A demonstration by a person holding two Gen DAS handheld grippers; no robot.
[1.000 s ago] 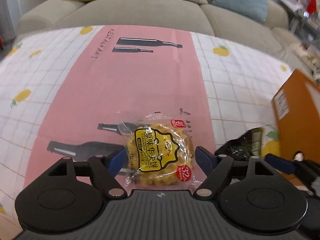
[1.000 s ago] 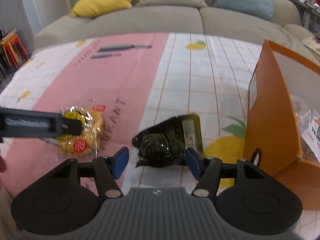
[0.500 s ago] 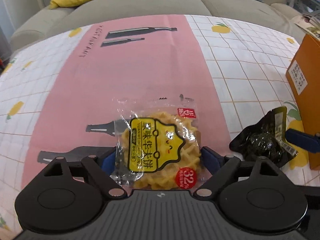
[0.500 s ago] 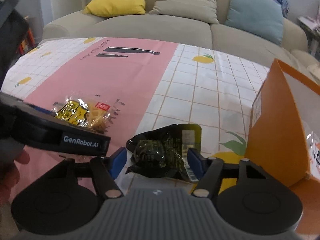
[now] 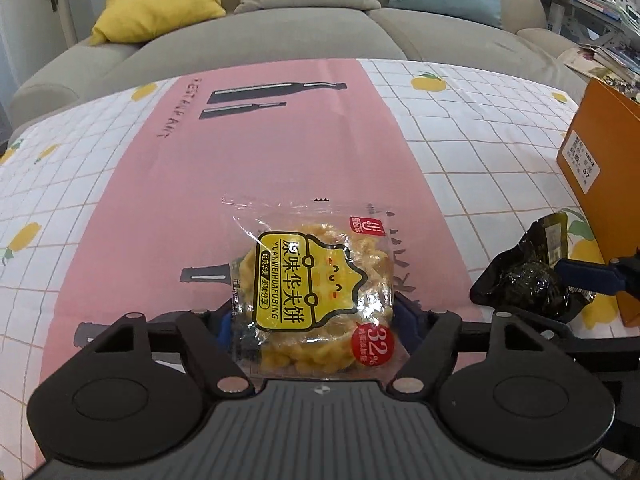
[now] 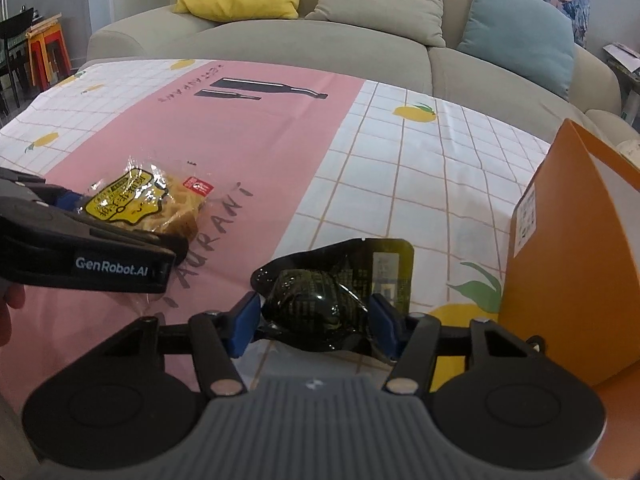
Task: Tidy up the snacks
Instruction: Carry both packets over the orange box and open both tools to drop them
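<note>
left tongs [image 5: 316, 316]: closed onto the waffle packet [image 5: 316, 292], blue pads pressed into its two sides; the packet looks raised a little off the table [image 5: 280, 152], tilted up toward the camera
right tongs [image 6: 316, 320]: narrowed around the dark packet [image 6: 332, 296], a pad touching each side of the bulge; whether it has left the cloth cannot be told
where the snacks are: both near the front of the table, the waffle packet over the pink stripe, the dark packet on the white checks just beside the orange box [image 6: 568, 248]
step in hand: probably carrying each packet to the box, which stands open at the right with its tall wall facing the tongs
doing it well: keep the squeeze on the firm middle, not the loose film; the clear wrapper is slippery and the waffle could crumble under a hard pinch, so hold gently and lift level
order: take the dark packet first, being nearest the box, then the waffle, so the two tools do not cross
edges: the box wall stands higher than either packet now does, so each must go up and over the rim, not into the side
open room: the cloth behind and left of the packets holds nothing in view, well apart from the sofa [image 5: 280, 40]; the tight spot is between the dark packet and the box
</note>
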